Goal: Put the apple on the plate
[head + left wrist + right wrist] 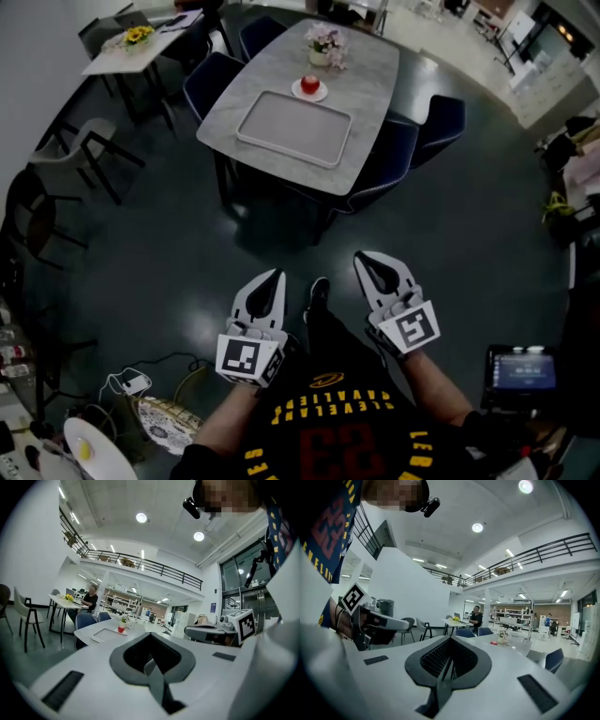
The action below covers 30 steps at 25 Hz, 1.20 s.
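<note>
The red apple (310, 84) sits on a small white plate (321, 95) on the grey table (375, 84), far ahead of me across the floor. Both grippers hang close to my body, well short of the table. The left gripper (273, 277) has its jaws closed together with nothing between them. The right gripper (364, 259) is shut and empty as well. In the left gripper view the apple (121, 629) is a small red dot beyond the left gripper (150, 663). In the right gripper view the apple (493, 642) shows far off past the right gripper (449, 663).
A large grey tray (293, 127) lies on the table in front of the plate, and a flower vase (325, 45) stands behind it. Blue chairs (433, 127) ring the table. A second table (141, 47) and chairs (80, 150) stand left; cables (141, 380) lie by my feet.
</note>
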Each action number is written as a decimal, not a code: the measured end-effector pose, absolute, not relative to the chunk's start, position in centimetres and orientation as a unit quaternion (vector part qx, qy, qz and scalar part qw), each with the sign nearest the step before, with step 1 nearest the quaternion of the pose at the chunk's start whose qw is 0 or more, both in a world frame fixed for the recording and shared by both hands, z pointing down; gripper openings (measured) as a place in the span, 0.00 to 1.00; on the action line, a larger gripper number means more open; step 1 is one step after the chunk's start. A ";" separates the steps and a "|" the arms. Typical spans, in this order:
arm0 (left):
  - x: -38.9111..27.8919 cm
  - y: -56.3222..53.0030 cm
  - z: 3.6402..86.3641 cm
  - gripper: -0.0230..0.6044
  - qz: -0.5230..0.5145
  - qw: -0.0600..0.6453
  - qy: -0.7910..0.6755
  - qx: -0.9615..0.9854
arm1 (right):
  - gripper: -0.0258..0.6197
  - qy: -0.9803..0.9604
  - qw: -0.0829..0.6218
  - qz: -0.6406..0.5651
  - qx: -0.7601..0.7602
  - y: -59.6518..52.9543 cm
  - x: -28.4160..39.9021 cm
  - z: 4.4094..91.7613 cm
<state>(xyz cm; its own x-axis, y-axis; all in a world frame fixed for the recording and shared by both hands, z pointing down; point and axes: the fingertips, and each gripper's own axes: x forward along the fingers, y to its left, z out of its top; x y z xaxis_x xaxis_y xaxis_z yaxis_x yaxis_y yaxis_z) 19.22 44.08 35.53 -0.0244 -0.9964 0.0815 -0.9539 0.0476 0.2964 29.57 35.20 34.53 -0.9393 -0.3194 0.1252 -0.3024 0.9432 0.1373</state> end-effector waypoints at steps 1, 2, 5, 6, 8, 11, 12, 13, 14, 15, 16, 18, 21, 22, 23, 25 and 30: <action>18.5 43.4 35.5 0.04 -0.079 0.133 -0.713 0.684 | 0.05 -0.983 0.071 -0.056 0.160 34.5 28.9 34.7; 17.7 42.8 35.6 0.04 -0.078 0.132 -0.713 0.684 | 0.05 -0.983 0.068 -0.052 0.163 33.7 28.2 35.0; 15.0 41.1 36.1 0.04 -0.070 0.136 -0.719 0.678 | 0.05 -0.983 0.058 -0.032 0.171 31.2 25.9 36.4; 14.0 40.6 36.3 0.04 -0.066 0.139 -0.723 0.673 | 0.05 -0.983 0.058 -0.025 0.173 30.3 25.1 37.0; 12.4 39.2 36.5 0.04 -0.059 0.141 -0.732 0.664 | 0.05 -0.984 0.059 -0.007 0.170 28.3 23.8 37.7; 10.9 35.9 36.7 0.04 -0.055 0.141 -0.740 0.656 | 0.05 -0.985 0.064 0.018 0.158 25.0 22.2 37.9; 10.5 34.5 36.7 0.04 -0.056 0.141 -0.739 0.656 | 0.05 -0.985 0.068 0.025 0.157 23.8 21.8 37.9; 10.3 33.2 36.6 0.04 -0.056 0.142 -0.738 0.657 | 0.05 -0.984 0.075 0.030 0.158 22.5 21.4 37.8; 10.0 31.7 36.5 0.04 -0.056 0.143 -0.736 0.659 | 0.05 -0.983 0.080 0.036 0.161 21.2 21.0 37.8; 9.8 30.3 36.4 0.04 -0.055 0.145 -0.735 0.660 | 0.05 -0.982 0.081 0.044 0.162 19.9 20.7 37.8; 9.5 28.9 36.3 0.04 -0.053 0.147 -0.734 0.661 | 0.05 -0.982 0.078 0.052 0.161 18.5 20.3 37.9; 8.8 26.0 36.0 0.04 -0.052 0.150 -0.733 0.661 | 0.05 -0.982 0.074 0.060 0.162 15.7 19.7 37.8; 7.7 22.4 35.6 0.04 -0.054 0.153 -0.731 0.663 | 0.05 -0.982 0.073 0.066 0.163 12.1 19.1 37.7; 7.4 21.4 35.6 0.04 -0.054 0.154 -0.729 0.664 | 0.05 -0.981 0.073 0.068 0.164 11.1 18.9 37.7; 7.0 20.5 35.6 0.04 -0.053 0.156 -0.728 0.666 | 0.05 -0.981 0.073 0.069 0.165 10.1 18.6 37.7; 6.1 18.9 35.6 0.04 -0.052 0.160 -0.725 0.668 | 0.05 -0.980 0.071 0.076 0.171 8.4 18.2 37.8; 3.5 15.1 36.1 0.04 -0.045 0.174 -0.711 0.680 | 0.05 -0.973 0.073 0.097 0.195 4.5 16.9 38.7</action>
